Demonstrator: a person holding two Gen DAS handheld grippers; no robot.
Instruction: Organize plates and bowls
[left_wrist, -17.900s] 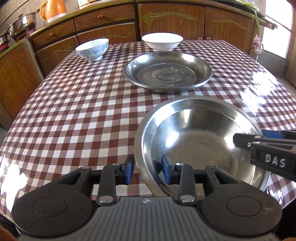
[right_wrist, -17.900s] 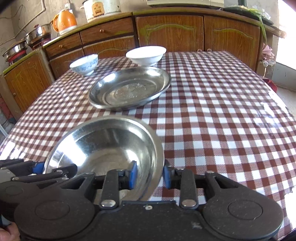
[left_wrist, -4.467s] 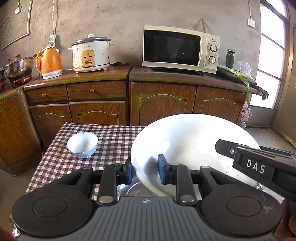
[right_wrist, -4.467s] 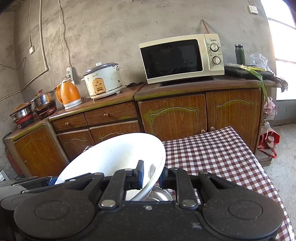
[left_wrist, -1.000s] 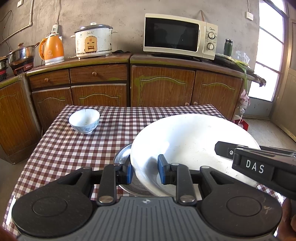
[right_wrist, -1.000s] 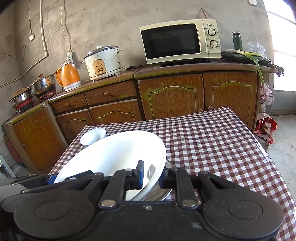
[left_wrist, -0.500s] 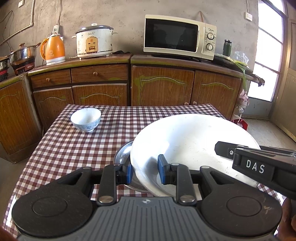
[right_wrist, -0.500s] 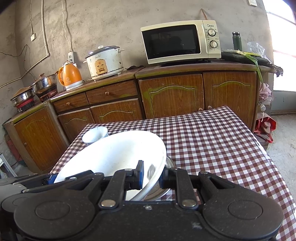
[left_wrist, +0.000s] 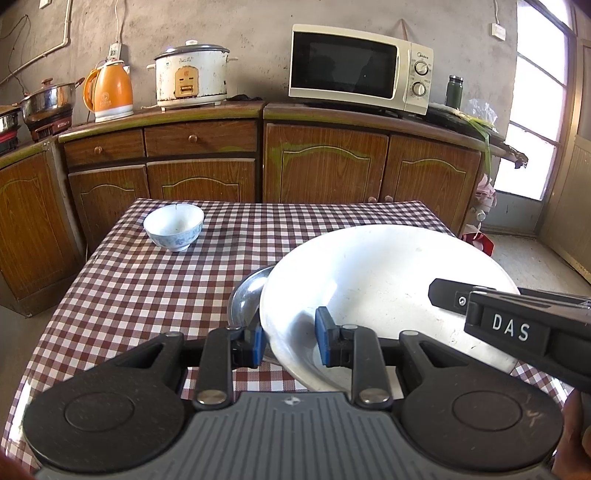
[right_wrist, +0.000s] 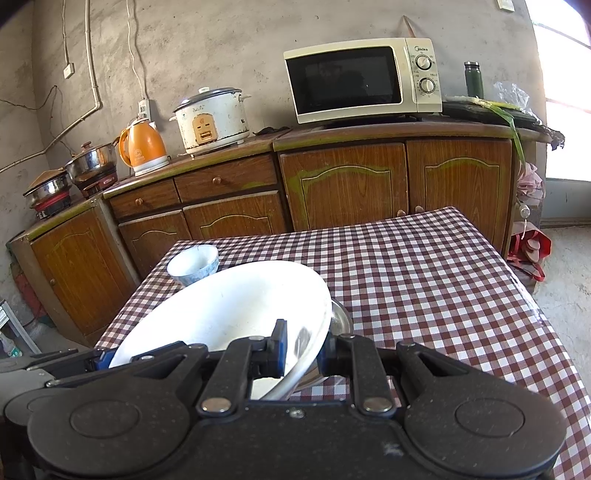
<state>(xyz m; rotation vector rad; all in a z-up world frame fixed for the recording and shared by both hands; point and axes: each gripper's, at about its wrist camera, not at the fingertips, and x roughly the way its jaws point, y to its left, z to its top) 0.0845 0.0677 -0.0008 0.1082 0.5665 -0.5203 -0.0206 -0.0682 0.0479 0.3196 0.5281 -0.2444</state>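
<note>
- Left gripper: angled downward, blue-padded fingers closed on the near-left rim of the white bowl, one pad outside, one inside.
- Right gripper: likewise angled downward, jaws clamped on the bowl's opposite rim; its black body crosses the left view's right edge.

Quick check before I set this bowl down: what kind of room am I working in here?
Most likely a home kitchen. A microwave, a rice cooker and an orange kettle stand on wooden cabinets along a bare wall, with a table under a checked cloth in front.
</note>
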